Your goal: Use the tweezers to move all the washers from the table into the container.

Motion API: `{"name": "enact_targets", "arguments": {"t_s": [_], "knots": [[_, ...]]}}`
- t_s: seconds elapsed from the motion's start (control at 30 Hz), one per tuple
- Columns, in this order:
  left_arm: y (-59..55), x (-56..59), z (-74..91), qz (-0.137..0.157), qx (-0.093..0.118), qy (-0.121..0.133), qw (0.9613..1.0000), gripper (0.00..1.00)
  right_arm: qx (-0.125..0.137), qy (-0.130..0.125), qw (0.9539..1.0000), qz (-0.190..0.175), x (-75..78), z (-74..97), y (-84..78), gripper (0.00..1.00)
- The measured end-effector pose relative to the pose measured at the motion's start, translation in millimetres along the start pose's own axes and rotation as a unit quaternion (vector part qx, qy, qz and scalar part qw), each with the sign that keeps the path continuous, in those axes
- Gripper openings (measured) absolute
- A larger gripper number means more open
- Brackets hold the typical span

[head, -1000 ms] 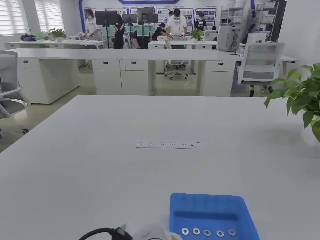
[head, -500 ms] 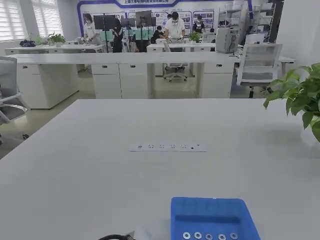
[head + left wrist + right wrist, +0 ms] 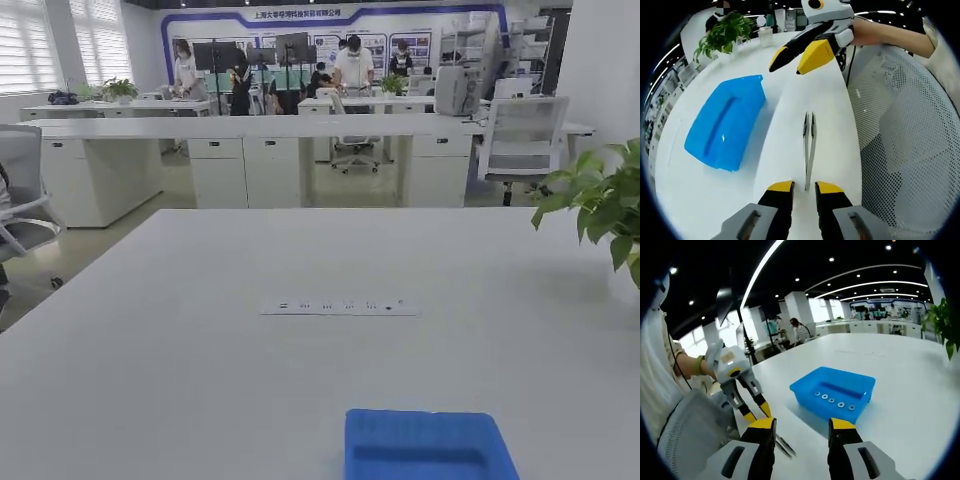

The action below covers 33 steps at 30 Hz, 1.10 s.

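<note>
Chinese lettering along the top of the far wall board (image 3: pixel 297 13), too small to read

I see the tweezers (image 3: pixel 809 150) lying flat on the white table (image 3: pixel 790 90). They are slim and metallic, with the two arms joined at one end and slightly spread at the other. Near them sits the container (image 3: pixel 725 127), a shallow blue rectangular tray, upright. Inside it I count five small silver washers (image 3: pixel 832 400), lying flat in a row near one long wall.
</note>
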<state>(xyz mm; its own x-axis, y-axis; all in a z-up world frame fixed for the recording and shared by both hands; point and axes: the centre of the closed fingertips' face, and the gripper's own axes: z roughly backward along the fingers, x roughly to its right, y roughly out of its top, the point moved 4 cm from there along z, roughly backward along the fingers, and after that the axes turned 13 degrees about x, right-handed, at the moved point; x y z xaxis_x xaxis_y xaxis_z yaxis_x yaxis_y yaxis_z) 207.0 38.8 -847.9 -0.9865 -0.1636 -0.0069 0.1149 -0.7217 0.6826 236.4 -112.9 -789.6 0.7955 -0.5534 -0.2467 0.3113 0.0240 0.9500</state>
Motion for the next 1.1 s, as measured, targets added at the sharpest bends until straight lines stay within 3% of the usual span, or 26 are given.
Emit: {"name": "enact_targets", "arguments": {"t_s": [0.03, 0.13, 0.2, 0.27, 0.3, 0.33, 0.37, 0.43, 0.47, 0.53, 0.57, 0.6, 0.67, 0.7, 0.77, 0.8, 0.83, 0.9, 0.93, 0.97, 1.1], "knots": [[0.2, -6.3, 2.8, -0.001, 0.009, 0.032, 0.9994, 0.28, 0.001, -0.001, 1.0000, -0.002, 0.0, 0.2, 0.0, 0.39], [-3.6, -9.7, 11.3, 0.021, 0.020, 0.063, 0.9976, 0.49, 0.005, -0.006, 1.0000, -0.004, 1.0, 0.9, 0.6, 0.40], [-2.1, -12.4, 21.3, 0.065, 0.052, 0.096, 0.9919, 0.61, 0.007, -0.010, 0.9999, -0.001, 2.0, 1.2, 1.3, 0.42], [1.5, -15.5, 33.6, 0.106, 0.095, 0.128, 0.9815, 0.66, 0.009, -0.015, 0.9998, 0.006, 3.0, 1.0, 2.8, 0.44], [4.0, -19.2, 43.1, 0.132, 0.124, 0.159, 0.9706, 0.70, 0.012, -0.017, 0.9997, 0.009, 3.4, 0.9, 4.3, 0.46], [6.3, -20.5, 49.2, 0.147, 0.146, 0.174, 0.9627, 0.73, 0.015, -0.022, 0.9995, 0.015, 4.4, 0.9, 6.0, 0.47], [9.5, -22.9, 58.7, 0.173, 0.180, 0.199, 0.9477, 0.76, 0.019, -0.028, 0.9992, 0.020, 6.2, 1.4, 7.8, 0.49], [13.4, -24.9, 71.0, 0.202, 0.225, 0.226, 0.9260, 0.82, 0.028, -0.040, 0.9982, 0.035, 10.0, 4.1, 11.6, 0.55], [14.4, -25.6, 80.4, 0.225, 0.251, 0.246, 0.9088, 0.83, 0.034, -0.049, 0.9968, 0.054, 13.3, 6.7, 15.3, 0.59], [15.7, -25.4, 95.1, 0.242, 0.277, 0.276, 0.8879, 0.86, 0.040, -0.056, 0.9955, 0.065, 14.4, 13.2, 23.0, 0.67], [17.1, -24.9, 101.2, 0.242, 0.288, 0.288, 0.8806, 0.88, 0.046, -0.057, 0.9945, 0.074, 15.2, 16.6, 28.0, 0.69], [19.2, -24.6, 110.2, 0.235, 0.303, 0.309, 0.8701, 0.91, 0.055, -0.060, 0.9930, 0.085, 16.0, 22.2, 35.4, 0.69], [19.9, -22.6, 120.5, 0.237, 0.312, 0.331, 0.8584, 0.94, 0.066, -0.069, 0.9906, 0.098, 18.2, 30.8, 44.7, 0.71], [22.8, -21.6, 126.8, 0.228, 0.324, 0.346, 0.8508, 0.96, 0.074, -0.079, 0.9884, 0.106, 20.3, 37.0, 51.3, 0.73], [25.7, -18.6, 134.2, 0.222, 0.332, 0.362, 0.8424, 0.98, 0.096, -0.094, 0.9849, 0.109, 22.5, 46.5, 61.8, 0.76], [27.0, -17.5, 136.2, 0.218, 0.334, 0.366, 0.8409, 0.98, 0.105, -0.100, 0.9835, 0.109, 23.4, 50.1, 65.2, 0.77], [28.0, -17.2, 139.3, 0.214, 0.336, 0.376, 0.8364, 0.98, 0.120, -0.110, 0.9802, 0.112, 24.4, 54.9, 70.0, 0.79], [32.4, -15.2, 144.1, 0.209, 0.348, 0.387, 0.8279, 0.98, 0.134, -0.121, 0.9776, 0.108, 24.5, 61.0, 72.6, 0.82], [34.5, -14.0, 144.3, 0.208, 0.353, 0.386, 0.8264, 0.98, 0.135, -0.123, 0.9771, 0.108, 24.6, 61.7, 72.6, 0.84], [36.8, -13.0, 145.3, 0.208, 0.360, 0.389, 0.8221, 0.99, 0.136, -0.130, 0.9760, 0.109, 25.0, 63.7, 72.0, 0.87], [43.5, -10.9, 144.7, 0.206, 0.379, 0.380, 0.8181, 0.99, 0.157, -0.149, 0.9697, 0.113, 22.9, 67.0, 74.5, 0.99]]}}
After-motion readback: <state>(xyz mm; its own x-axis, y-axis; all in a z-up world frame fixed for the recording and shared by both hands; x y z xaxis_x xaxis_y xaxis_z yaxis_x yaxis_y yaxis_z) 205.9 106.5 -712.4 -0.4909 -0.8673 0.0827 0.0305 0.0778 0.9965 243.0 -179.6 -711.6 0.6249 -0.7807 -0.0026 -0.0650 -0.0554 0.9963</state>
